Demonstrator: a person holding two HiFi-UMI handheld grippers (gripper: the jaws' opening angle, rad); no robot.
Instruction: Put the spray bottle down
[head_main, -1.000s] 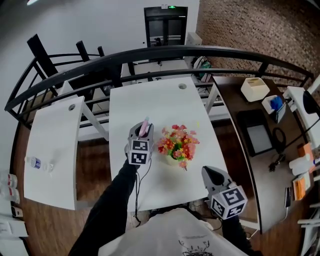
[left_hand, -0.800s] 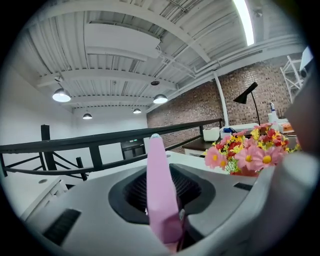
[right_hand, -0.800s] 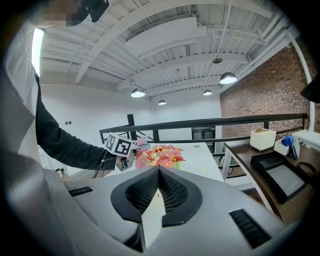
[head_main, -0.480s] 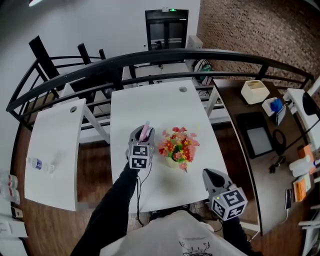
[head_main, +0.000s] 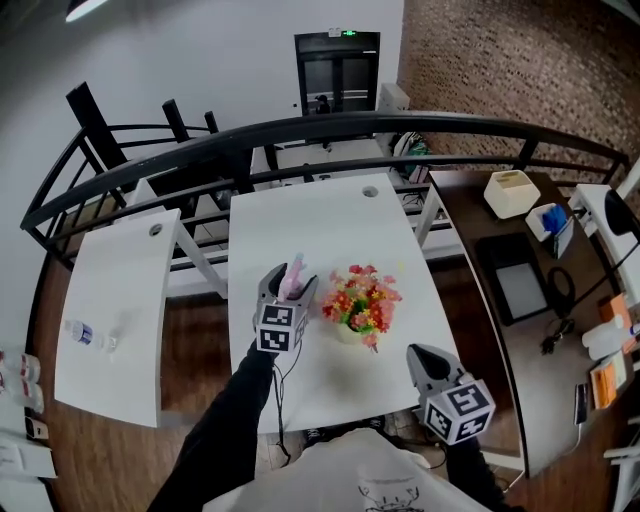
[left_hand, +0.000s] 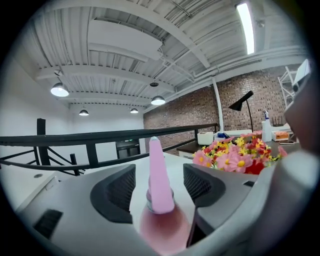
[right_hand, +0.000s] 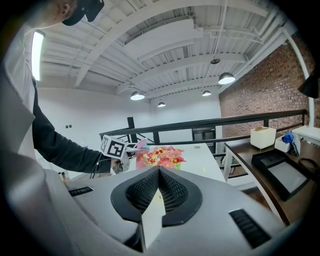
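A pink spray bottle (head_main: 293, 279) stands upright on the white table (head_main: 320, 215), just left of a pot of mixed flowers (head_main: 358, 302). My left gripper (head_main: 289, 283) reaches around it from the near side. In the left gripper view the bottle (left_hand: 159, 185) rises between the two dark pads (left_hand: 119, 194), with a gap on either side. The jaws are opening and do not press on it. My right gripper (head_main: 424, 356) hangs at the table's near right corner, jaws together (right_hand: 158, 172), nothing between them.
The flowers (left_hand: 234, 151) are close to the right of the left gripper. A second white table (head_main: 110, 300) at the left carries a small water bottle (head_main: 80, 331). A black railing (head_main: 330, 130) curves behind the tables. A dark desk (head_main: 520, 270) with boxes and devices is on the right.
The left gripper's jaws have spread apart from the pink bottle, which stays upright on the table. The right gripper has not moved.
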